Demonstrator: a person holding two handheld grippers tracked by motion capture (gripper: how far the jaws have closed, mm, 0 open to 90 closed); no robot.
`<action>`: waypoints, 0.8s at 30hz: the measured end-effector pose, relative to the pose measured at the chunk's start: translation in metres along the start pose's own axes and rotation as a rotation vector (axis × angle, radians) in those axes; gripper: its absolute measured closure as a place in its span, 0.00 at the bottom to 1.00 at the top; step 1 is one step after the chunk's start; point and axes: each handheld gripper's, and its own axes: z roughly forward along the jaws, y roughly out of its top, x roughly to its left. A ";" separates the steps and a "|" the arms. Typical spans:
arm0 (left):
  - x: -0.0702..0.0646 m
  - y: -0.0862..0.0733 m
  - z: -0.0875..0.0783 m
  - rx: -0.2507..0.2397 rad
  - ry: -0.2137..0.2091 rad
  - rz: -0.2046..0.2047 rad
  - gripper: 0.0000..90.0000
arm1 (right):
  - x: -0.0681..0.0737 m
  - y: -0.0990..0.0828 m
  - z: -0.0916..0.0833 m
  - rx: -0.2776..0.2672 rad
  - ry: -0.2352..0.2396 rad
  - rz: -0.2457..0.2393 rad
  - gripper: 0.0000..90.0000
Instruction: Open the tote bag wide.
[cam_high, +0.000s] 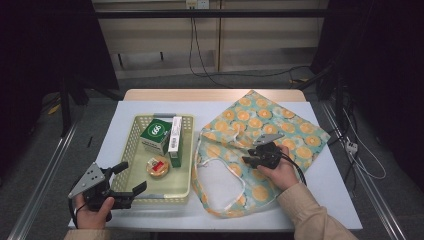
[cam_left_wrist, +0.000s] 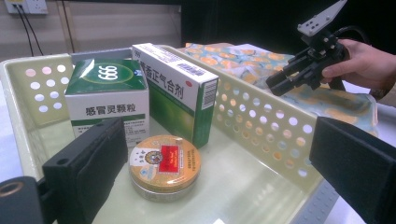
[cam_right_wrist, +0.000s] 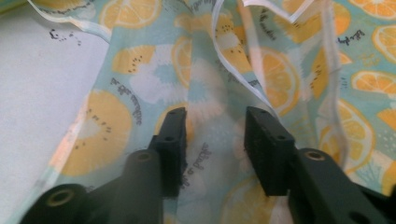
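The orange-print fabric bag (cam_high: 260, 145) is spread flat on the surface (cam_high: 330, 200) beside the basket (cam_high: 131, 165). The right claw (cam_right_wrist: 214, 140) is lowered onto its cloth, partly parted, nothing pinched. The left claw (cam_high: 131, 179) is held wide at the basket's rim, ready.

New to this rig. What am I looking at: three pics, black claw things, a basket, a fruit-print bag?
No robot here: a person holds a hand-held two-jaw gripper in each hand. The high view looks down on the table; the other two come from cameras riding on each gripper, looking along its black jaws.

On the table sit a pale basket and an orange-print fabric bag. The basket holds a green medicine box, a long green-and-white box and a round gold tin.

The left gripper hovers open at the basket's near rim, holding nothing. The right gripper has its jaws parted just over the bag's fabric, not pinching it.
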 end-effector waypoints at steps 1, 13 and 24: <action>0.000 0.000 0.000 -0.001 -0.001 -0.002 0.05 | 0.000 -0.001 0.001 -0.004 0.001 0.000 0.65; -0.003 0.000 0.001 -0.004 -0.004 -0.002 0.05 | -0.002 -0.003 0.003 -0.025 0.012 0.031 0.97; -0.003 0.001 0.001 -0.008 -0.006 0.000 0.05 | 0.003 -0.002 -0.002 -0.011 0.040 0.042 1.00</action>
